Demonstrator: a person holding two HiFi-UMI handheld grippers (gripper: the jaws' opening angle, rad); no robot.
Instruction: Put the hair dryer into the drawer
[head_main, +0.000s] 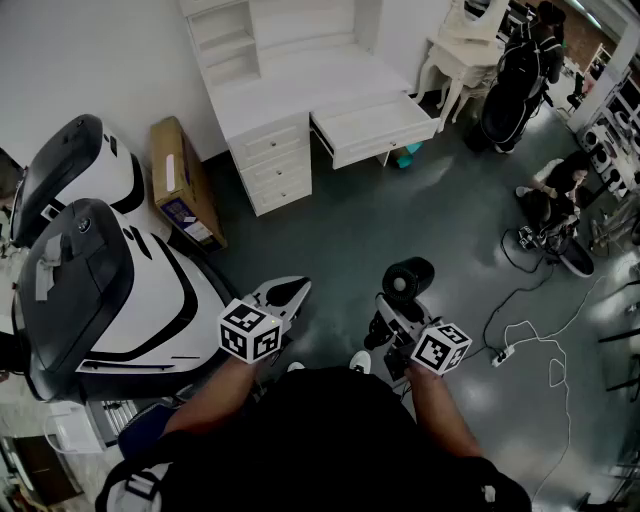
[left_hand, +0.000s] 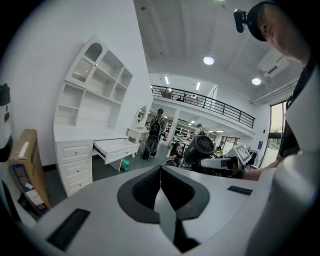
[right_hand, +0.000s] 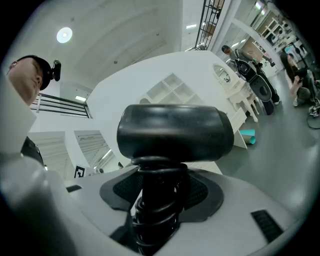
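The left gripper (head_main: 288, 293) is held low at the near centre of the scene, above the grey floor (head_main: 400, 220), angled slightly downward and aimed toward the far side of the room. In the left gripper view its two jaws meet at the tips and nothing lies between the dark pads (left_hand: 145, 190). The right gripper (head_main: 392, 330) is held just to the right of it, close to level. Its jaws are clamped on the handle of the black hair dryer (head_main: 408, 280). In the right gripper view the round barrel of the hair dryer (right_hand: 175, 132) sits crosswise above the jaws, and a black cord (right_hand: 155, 212) is wound in coils around the handle where the pads grip it. The hair dryer is in the air, well apart from the drawer (head_main: 375, 125). The drawer is pulled out of a white desk (head_main: 300, 85) at the far centre, against the wall, and its inside shows white and bare. A stack of three shut small drawers (head_main: 275, 165) stands to the left of it. A cardboard box (head_main: 183, 185) leans near the wall to the left of the desk. A person (head_main: 560, 185) sits on the floor at the far right.
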